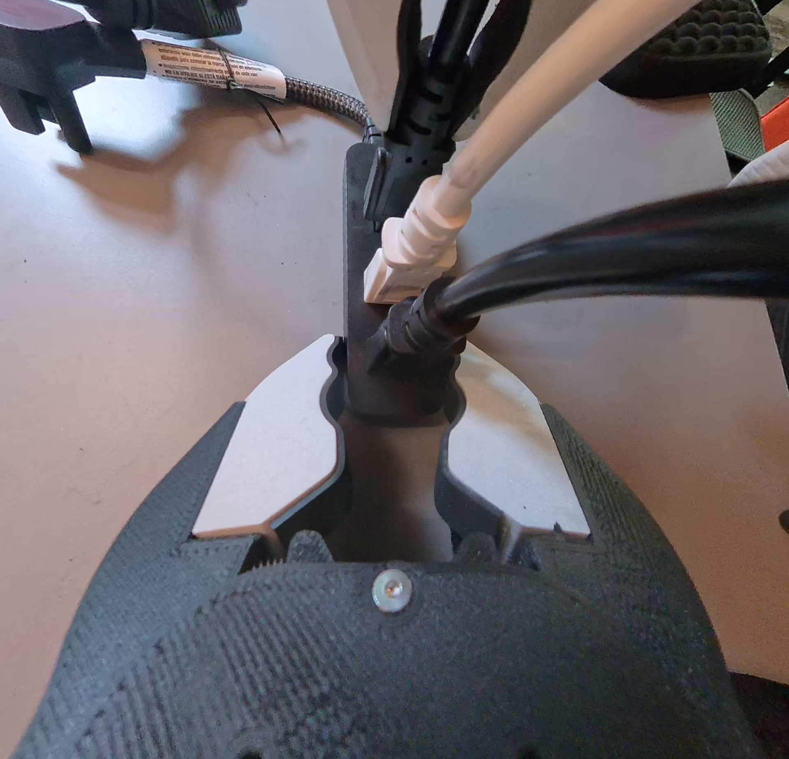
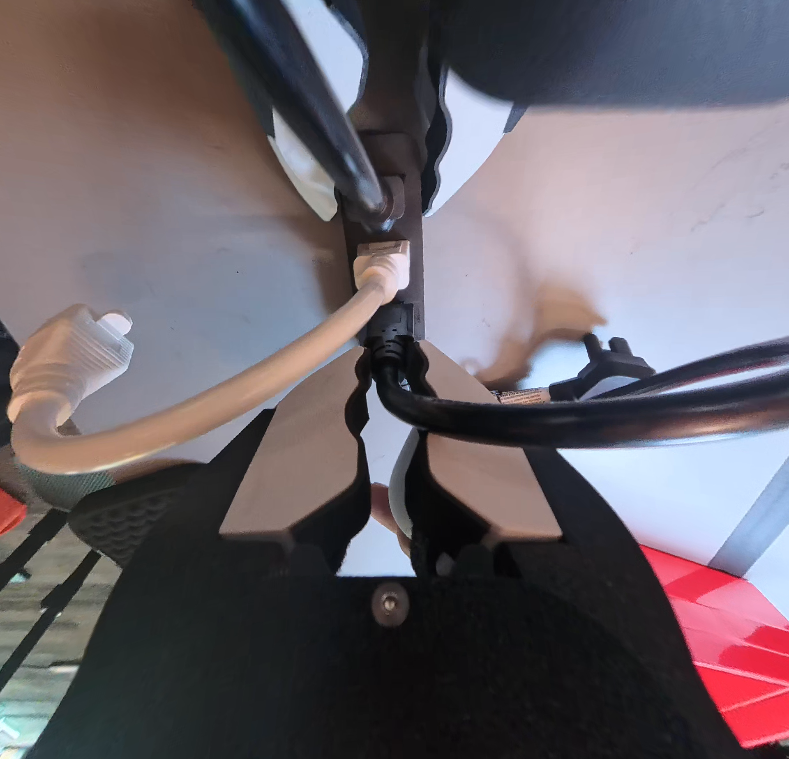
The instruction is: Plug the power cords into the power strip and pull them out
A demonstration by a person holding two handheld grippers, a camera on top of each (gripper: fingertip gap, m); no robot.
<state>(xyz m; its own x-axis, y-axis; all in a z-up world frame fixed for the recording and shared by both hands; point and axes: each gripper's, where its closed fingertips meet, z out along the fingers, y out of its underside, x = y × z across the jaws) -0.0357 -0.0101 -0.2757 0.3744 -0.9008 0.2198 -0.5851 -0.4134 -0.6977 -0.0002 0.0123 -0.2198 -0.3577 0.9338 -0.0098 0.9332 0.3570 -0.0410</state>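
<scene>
the black power strip [image 1: 356, 269] lies flat on the pale table [image 1: 149, 312], running from the centre of the left wrist view toward 12 o'clock, with three plugs seated in a row along it. the left gripper [image 1: 395, 390] is clenched on the strip's near end, fingers on either side, likely to pin it down so it cannot lift when a cord is tugged. nearest that grip sits a black plug [image 1: 416, 333], then a white plug [image 1: 410, 260], then a far black plug [image 1: 405, 171]. at that far end the right gripper [image 2: 390, 365] closes its tips around the far black plug where its cord bends off toward 3 o'clock, so it looks set for a pull. the strip's own braided cord [image 1: 324, 98] trails toward 10 o'clock.
</scene>
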